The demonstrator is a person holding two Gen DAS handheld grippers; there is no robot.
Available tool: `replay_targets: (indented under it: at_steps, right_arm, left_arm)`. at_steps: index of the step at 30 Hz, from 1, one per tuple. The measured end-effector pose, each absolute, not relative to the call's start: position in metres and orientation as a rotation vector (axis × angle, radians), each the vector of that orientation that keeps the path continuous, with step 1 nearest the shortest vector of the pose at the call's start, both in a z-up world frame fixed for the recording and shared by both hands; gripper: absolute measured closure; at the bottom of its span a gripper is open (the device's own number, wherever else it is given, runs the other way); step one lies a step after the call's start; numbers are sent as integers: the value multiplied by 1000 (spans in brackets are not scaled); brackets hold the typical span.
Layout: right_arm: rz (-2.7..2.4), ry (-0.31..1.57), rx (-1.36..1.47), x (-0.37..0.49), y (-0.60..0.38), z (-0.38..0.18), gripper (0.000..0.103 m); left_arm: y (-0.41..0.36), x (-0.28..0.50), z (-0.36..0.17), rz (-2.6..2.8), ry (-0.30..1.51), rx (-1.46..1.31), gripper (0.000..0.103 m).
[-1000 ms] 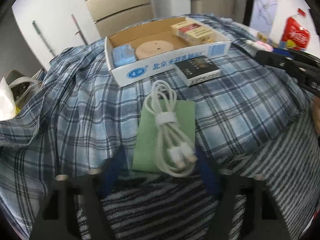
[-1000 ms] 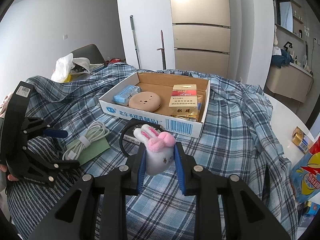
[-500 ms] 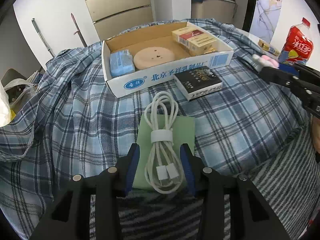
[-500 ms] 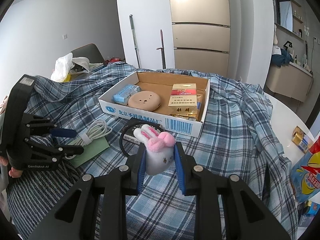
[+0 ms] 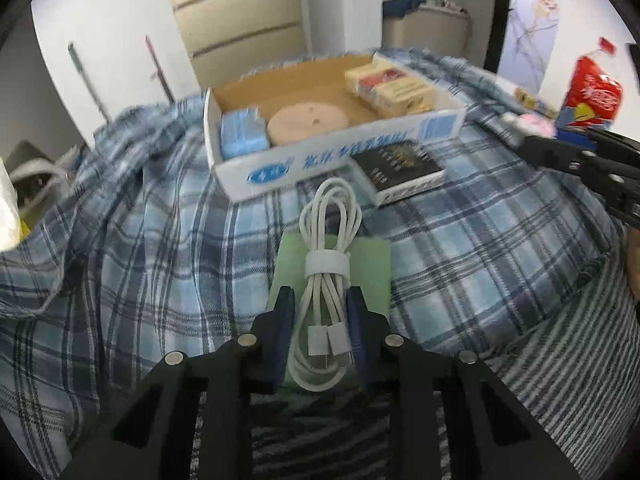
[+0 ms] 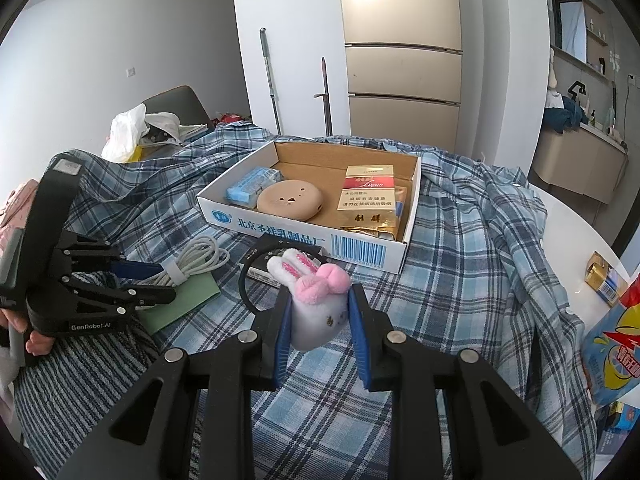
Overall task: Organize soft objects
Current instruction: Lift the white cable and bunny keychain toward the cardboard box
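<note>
1. Fingers of the left gripper [image 5: 321, 322] stood apart, one blue pad on each side of the coiled white charging cable [image 5: 326, 300]; we could not tell whether the pads touched it yet, so we judged it straddled, not clamped.
2. We saw the cable's long axis running straight ahead along the fingers: its two plugs lay between the pads and its looped end pointed away toward the open white cardboard box [image 5: 332, 156].
3. The cable rested on a flat green cloth pad [image 5: 376, 264], which lay on the blue plaid fabric [image 5: 160, 248] just short of the box's front wall.
4. We judged that a squeeze across the bundle near the plugs would take it, with the box directly ahead for the carry.
5. The right gripper [image 6: 319, 316] was clamped on a small white plush rabbit with pink ears [image 6: 316, 300], held above the plaid fabric.
6. From that side the box lay ahead and slightly to the right, with a black flat carton [image 5: 396, 176] between; the left gripper was plainly the nearer one to the cable.
</note>
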State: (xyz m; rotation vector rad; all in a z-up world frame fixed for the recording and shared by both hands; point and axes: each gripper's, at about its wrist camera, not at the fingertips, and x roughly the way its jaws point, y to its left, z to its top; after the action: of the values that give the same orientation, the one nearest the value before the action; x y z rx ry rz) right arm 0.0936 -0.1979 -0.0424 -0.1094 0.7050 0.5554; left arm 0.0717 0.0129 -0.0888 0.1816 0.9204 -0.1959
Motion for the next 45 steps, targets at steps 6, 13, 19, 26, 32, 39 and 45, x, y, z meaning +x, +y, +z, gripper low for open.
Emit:
replay_targets:
  at_steps: [6, 13, 19, 26, 32, 39, 45]
  right_arm:
    - [549, 690, -108, 93, -200, -41, 78]
    - [553, 623, -106, 84, -203, -34, 78]
    - [563, 619, -109, 83, -202, -33, 78]
    - [567, 643, -106, 87, -200, -36, 78]
    - [539, 630, -88, 87, -205, -33, 78]
    - [480, 581, -105, 86, -192, -8, 78]
    - [455, 449, -28, 94, -181, 56, 78]
  left_arm:
    - [12, 44, -65, -219, 713, 158, 76]
    - [24, 21, -43, -220, 541, 107, 76]
    - [25, 14, -39, -214, 512, 100, 75]
    - [28, 6, -27, -184, 478, 78, 76]
    - [23, 0, 3, -157, 418, 61, 76]
    - [8, 4, 50, -120, 333, 90, 75]
    - [3, 13, 101, -62, 218, 75, 75]
